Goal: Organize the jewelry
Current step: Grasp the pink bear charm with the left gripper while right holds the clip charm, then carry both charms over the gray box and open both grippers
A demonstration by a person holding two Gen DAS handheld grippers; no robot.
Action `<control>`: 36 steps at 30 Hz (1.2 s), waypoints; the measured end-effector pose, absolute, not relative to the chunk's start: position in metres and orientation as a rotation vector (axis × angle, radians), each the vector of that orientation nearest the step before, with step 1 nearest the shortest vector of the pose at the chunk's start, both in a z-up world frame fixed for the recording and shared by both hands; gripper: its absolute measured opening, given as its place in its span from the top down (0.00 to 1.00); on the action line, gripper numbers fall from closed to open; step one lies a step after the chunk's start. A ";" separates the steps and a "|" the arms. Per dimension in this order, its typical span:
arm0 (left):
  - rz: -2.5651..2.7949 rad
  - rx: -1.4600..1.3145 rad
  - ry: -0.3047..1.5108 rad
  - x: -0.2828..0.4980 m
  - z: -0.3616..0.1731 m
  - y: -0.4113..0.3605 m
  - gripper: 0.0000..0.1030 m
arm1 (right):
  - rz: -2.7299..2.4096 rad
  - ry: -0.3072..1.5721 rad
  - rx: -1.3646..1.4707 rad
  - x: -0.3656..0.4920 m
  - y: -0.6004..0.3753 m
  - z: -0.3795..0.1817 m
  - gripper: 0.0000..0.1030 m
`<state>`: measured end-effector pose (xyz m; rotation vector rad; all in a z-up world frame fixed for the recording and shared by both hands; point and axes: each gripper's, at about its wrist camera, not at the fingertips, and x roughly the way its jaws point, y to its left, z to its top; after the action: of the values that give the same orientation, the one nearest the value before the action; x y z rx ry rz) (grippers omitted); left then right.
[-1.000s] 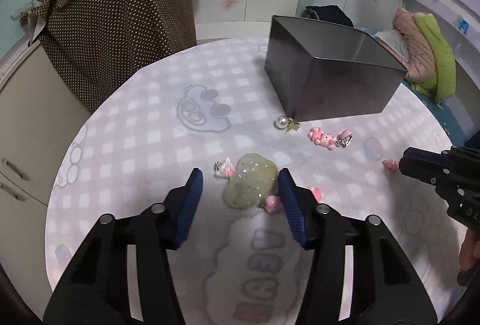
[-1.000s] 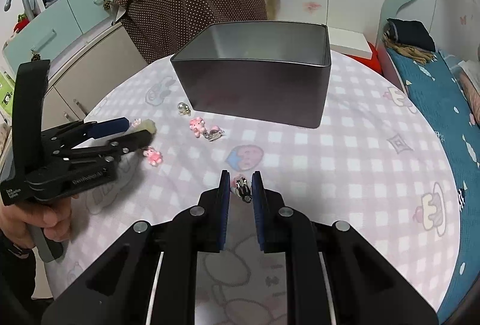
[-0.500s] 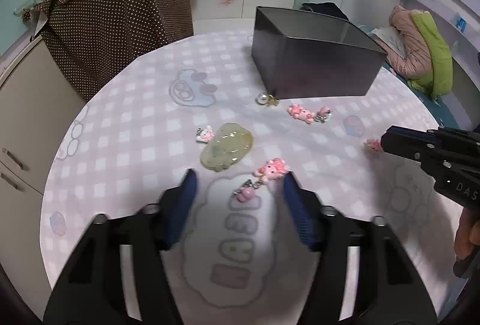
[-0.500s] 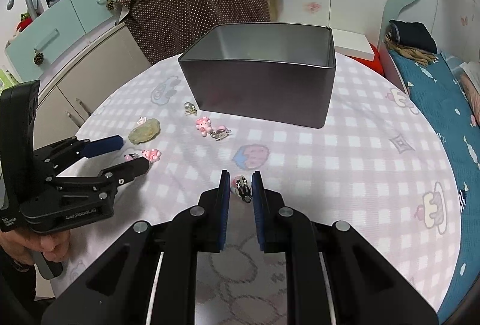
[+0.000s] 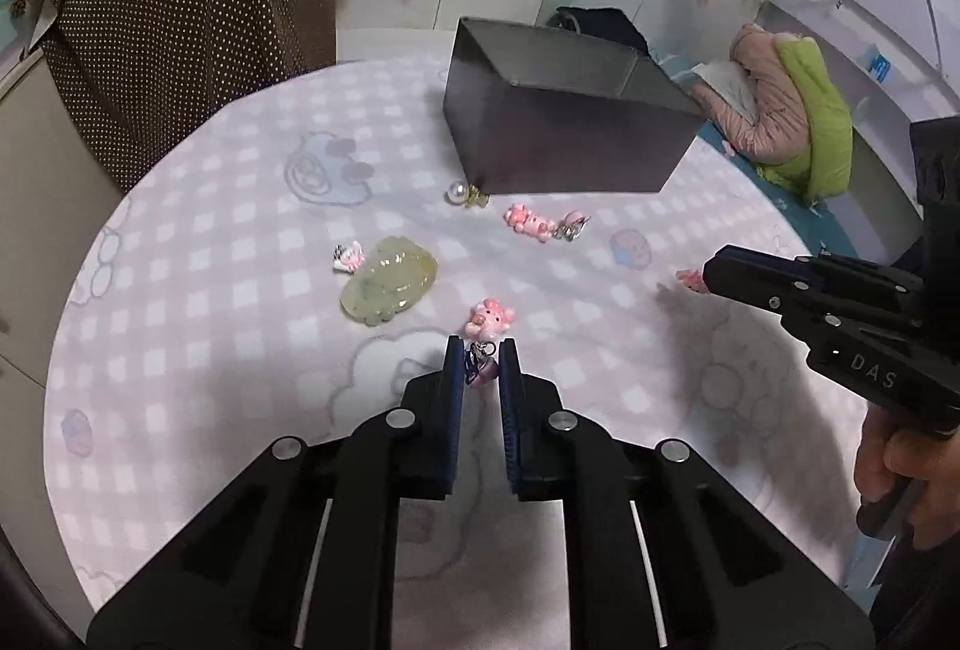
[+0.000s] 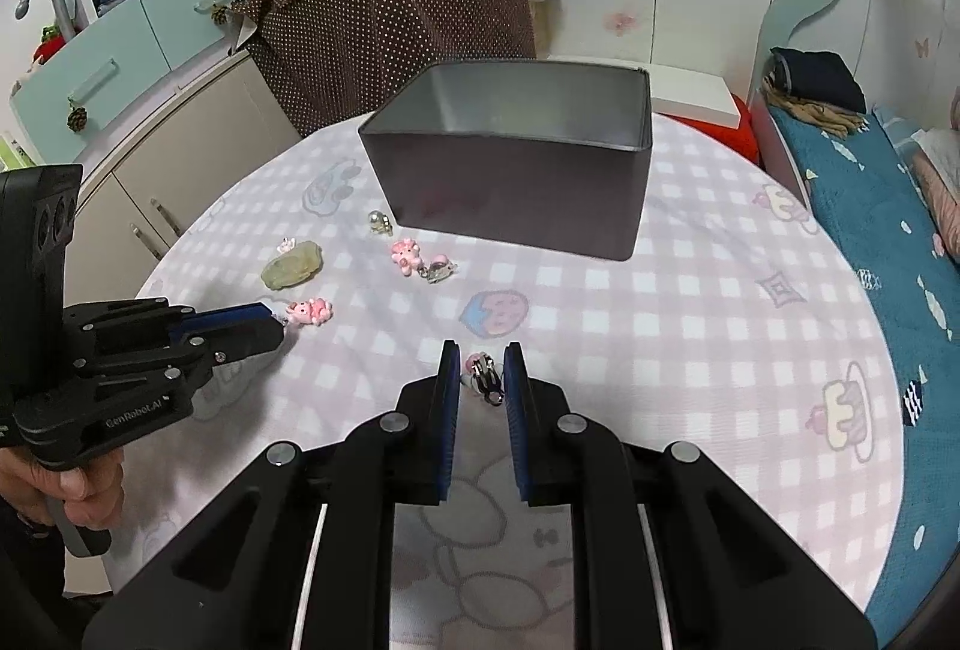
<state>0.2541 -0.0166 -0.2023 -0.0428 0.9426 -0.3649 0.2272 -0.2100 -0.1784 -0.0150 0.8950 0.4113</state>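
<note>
Jaws of left gripper [image 5: 481, 350] — were wide, now pinching pink charm [image 5: 485, 368] | right gripper [image 6: 482, 357] — still clamps clip earring [image 6: 485, 373]

The box [image 6: 516, 194] at frame centre looks like dull grey metal with a brushed inside. The table [image 6: 690, 302] wears soft matt checked cloth. Each tool [image 5: 481, 371] is matt black plastic.
</note>
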 end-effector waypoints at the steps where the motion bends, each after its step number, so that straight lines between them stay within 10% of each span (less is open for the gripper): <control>1: -0.364 -0.040 0.936 0.254 -0.200 -0.016 0.89 | 0.412 0.892 -0.014 0.227 -0.210 -0.177 0.87; 36: -0.412 0.004 0.740 0.376 -0.064 -0.067 0.89 | 0.462 0.767 0.072 0.332 -0.219 -0.070 0.87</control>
<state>0.3758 -0.0670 -0.0636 0.0045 0.7404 -0.4117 0.3321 -0.2186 -0.0704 0.0721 0.7673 0.4625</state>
